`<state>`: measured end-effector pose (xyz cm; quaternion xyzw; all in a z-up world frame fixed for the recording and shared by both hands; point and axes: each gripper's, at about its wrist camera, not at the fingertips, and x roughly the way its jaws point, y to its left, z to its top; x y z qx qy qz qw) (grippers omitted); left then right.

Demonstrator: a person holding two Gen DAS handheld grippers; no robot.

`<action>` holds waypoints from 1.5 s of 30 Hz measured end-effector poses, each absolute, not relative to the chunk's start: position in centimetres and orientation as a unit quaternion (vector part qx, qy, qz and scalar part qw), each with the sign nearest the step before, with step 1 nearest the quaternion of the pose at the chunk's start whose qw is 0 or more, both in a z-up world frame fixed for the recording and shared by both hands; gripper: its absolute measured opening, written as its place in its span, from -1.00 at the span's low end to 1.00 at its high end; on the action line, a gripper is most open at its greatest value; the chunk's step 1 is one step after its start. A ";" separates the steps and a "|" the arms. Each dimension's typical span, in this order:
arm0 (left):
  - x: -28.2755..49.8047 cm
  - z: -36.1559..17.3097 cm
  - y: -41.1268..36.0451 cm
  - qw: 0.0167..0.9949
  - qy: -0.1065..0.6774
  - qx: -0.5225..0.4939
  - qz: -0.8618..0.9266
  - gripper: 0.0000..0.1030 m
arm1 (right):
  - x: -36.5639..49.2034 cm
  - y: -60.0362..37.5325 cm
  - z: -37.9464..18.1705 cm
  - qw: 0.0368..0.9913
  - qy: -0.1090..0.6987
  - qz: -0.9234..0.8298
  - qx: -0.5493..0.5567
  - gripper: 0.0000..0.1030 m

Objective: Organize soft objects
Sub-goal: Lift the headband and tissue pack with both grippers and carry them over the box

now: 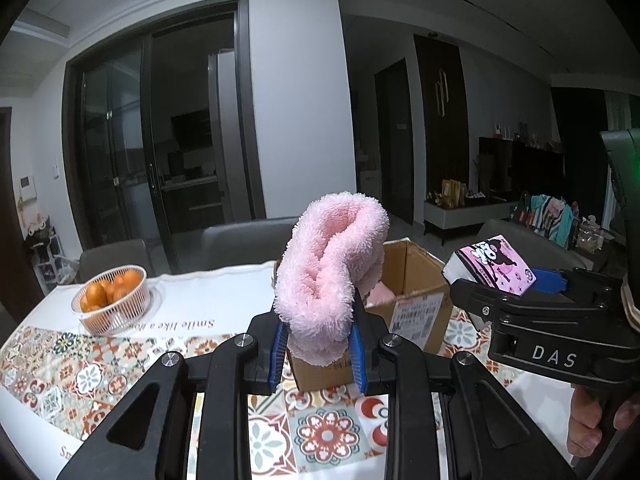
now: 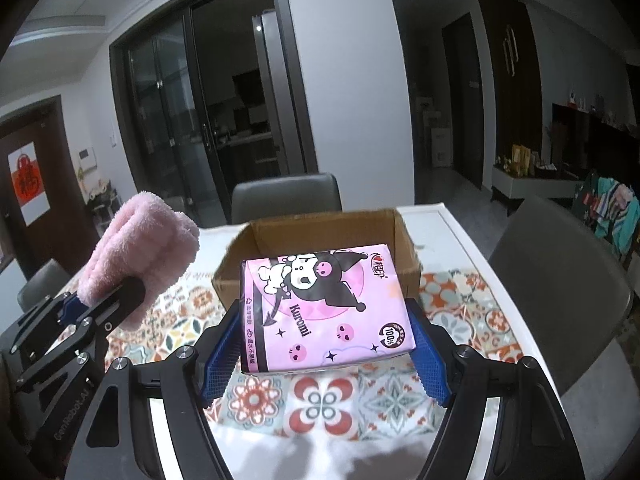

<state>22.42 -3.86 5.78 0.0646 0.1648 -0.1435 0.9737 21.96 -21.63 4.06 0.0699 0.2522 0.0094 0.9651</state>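
Observation:
My left gripper (image 1: pixel 320 350) is shut on a fluffy pink cloth (image 1: pixel 332 264) and holds it up in front of an open cardboard box (image 1: pixel 416 304) on the table. The cloth also shows at the left of the right wrist view (image 2: pixel 140 256). My right gripper (image 2: pixel 324 354) is shut on a pink Kuromi tissue pack (image 2: pixel 326 308), held above the table just before the box (image 2: pixel 320 228). The pack also shows in the left wrist view (image 1: pixel 494 268), right of the box. Something pink (image 1: pixel 378 294) lies inside the box.
A white basket of oranges (image 1: pixel 112 298) stands at the table's left. The table has a patterned tile cloth (image 1: pixel 328 432). Grey chairs (image 2: pixel 286 196) stand behind the table, another chair (image 2: pixel 560 280) at its right edge.

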 end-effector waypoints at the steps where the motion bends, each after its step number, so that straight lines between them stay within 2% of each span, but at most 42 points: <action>1: 22.6 6.0 -3.9 0.974 0.162 0.065 -0.143 -0.47 | 22.0 -21.7 4.2 0.966 0.249 0.008 0.070 0.48; 27: 28.8 6.3 -5.6 0.979 0.140 0.057 -0.139 -0.47 | 27.5 -23.0 6.2 0.978 0.200 0.007 0.061 0.48; 45: 35.0 2.4 -6.9 0.970 0.189 0.059 -0.139 -0.47 | 33.9 -24.0 3.1 0.970 0.236 0.014 0.056 0.48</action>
